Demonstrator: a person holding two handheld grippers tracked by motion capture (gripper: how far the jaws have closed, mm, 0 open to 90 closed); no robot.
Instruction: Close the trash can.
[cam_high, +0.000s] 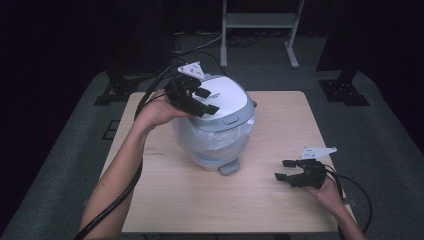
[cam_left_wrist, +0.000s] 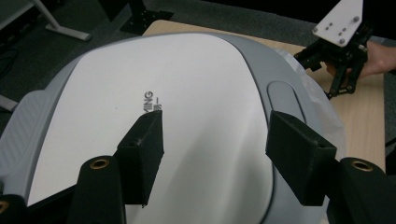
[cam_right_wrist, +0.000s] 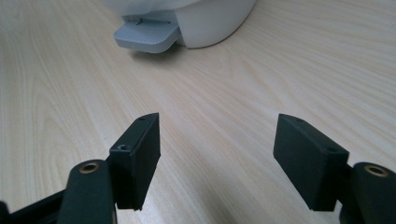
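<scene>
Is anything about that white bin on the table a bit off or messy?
Slightly. The bin liner bulges out crumpled under the closed lid of the pedal bin rather than sitting tucked in. Nothing is spilled or broken. The left gripper hovers open over the lid; the right gripper waits open above the table.

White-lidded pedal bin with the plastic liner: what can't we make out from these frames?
- Inside of the white pedal bin: hidden by its shut grey-rimmed lid, high view.
- Grey lettering on the lid: partly covered by a jaw of the left gripper, left gripper view.
- Bin's upper body: cut off by the top edge, right gripper view, above the grey foot pedal.
- Back of the bin: hidden by its own body, high view.
</scene>
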